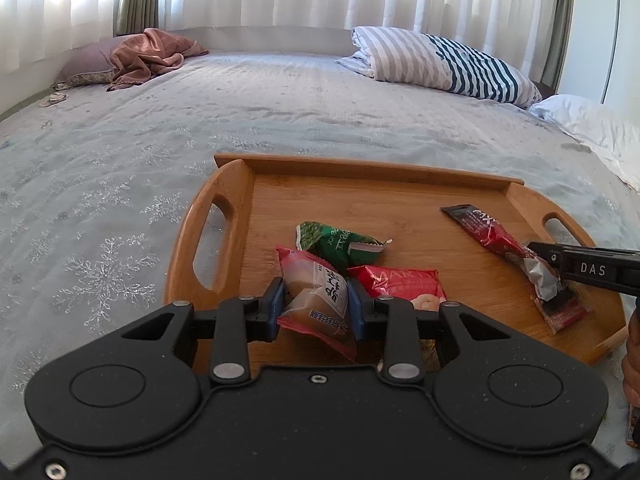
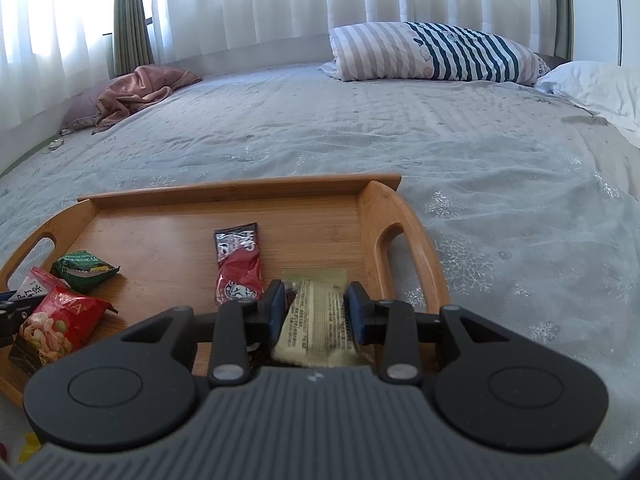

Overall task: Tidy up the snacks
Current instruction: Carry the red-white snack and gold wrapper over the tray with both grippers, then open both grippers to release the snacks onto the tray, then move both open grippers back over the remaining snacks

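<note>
A wooden tray point(image 1: 360, 168) point(image 2: 240, 186) with handle slots lies on the bed. My left gripper point(image 1: 316, 304) is shut on a pink packet point(image 1: 316, 292) with a brown cake inside, low over the tray's near left part. Just beyond it lie a green packet point(image 1: 340, 244) point(image 2: 84, 270) and a red packet point(image 1: 400, 284) point(image 2: 56, 324). A long red and black stick packet point(image 1: 492, 236) point(image 2: 236, 264) lies further right. My right gripper point(image 2: 316, 316) point(image 1: 548, 276) is shut on a pale yellow bar packet point(image 2: 316, 320), low over the tray's right end beside the stick packet.
The bed cover point(image 1: 120, 200) is grey with snowflakes. A striped pillow point(image 2: 432, 52) and a white pillow point(image 2: 592, 88) lie at the far right. A pink cloth point(image 1: 152, 56) lies on a purple pillow at the far left. Curtains hang behind.
</note>
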A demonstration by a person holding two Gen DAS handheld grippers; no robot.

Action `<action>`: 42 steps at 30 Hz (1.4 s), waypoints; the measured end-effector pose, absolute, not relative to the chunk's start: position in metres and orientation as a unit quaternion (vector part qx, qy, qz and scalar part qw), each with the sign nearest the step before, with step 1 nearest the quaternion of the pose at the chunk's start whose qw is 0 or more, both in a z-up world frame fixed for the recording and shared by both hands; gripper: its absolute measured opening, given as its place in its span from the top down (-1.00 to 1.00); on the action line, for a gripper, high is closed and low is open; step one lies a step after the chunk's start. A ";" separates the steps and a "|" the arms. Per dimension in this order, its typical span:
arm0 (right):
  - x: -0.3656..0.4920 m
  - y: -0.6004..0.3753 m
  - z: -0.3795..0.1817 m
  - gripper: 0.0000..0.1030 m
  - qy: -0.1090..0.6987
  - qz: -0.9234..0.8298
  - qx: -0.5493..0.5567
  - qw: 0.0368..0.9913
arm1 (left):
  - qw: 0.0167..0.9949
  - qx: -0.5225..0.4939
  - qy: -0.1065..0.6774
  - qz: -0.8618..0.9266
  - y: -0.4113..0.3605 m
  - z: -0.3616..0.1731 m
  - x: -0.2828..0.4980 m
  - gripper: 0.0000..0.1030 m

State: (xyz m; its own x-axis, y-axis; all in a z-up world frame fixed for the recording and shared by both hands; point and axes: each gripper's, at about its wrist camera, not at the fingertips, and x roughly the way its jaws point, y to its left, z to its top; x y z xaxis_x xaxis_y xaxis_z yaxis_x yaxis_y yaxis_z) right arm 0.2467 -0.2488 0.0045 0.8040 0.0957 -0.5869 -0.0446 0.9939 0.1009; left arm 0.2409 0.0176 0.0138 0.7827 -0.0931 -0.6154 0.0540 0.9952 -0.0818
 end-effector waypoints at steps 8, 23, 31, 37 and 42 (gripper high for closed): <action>0.239 -0.252 0.013 0.08 0.299 0.032 0.052 0.952 | 0.950 -0.028 0.309 -0.031 0.020 0.025 0.233 0.09; 0.147 -0.251 0.030 -0.68 0.236 0.035 -0.004 0.971 | 0.958 -0.010 0.285 -0.038 0.015 0.045 0.160 -0.74; 0.101 -0.251 0.031 -0.82 0.212 0.036 -0.032 0.976 | 0.956 -0.002 0.287 -0.059 0.001 0.043 0.117 -0.91; 0.069 -0.249 0.026 -1.00 0.197 0.044 -0.063 0.977 | 0.955 0.001 0.290 -0.056 -0.004 0.034 0.088 -0.99; 0.049 -0.252 0.018 -1.00 0.199 0.041 -0.074 0.976 | 0.958 0.011 0.280 -0.060 -0.014 0.026 0.067 -0.99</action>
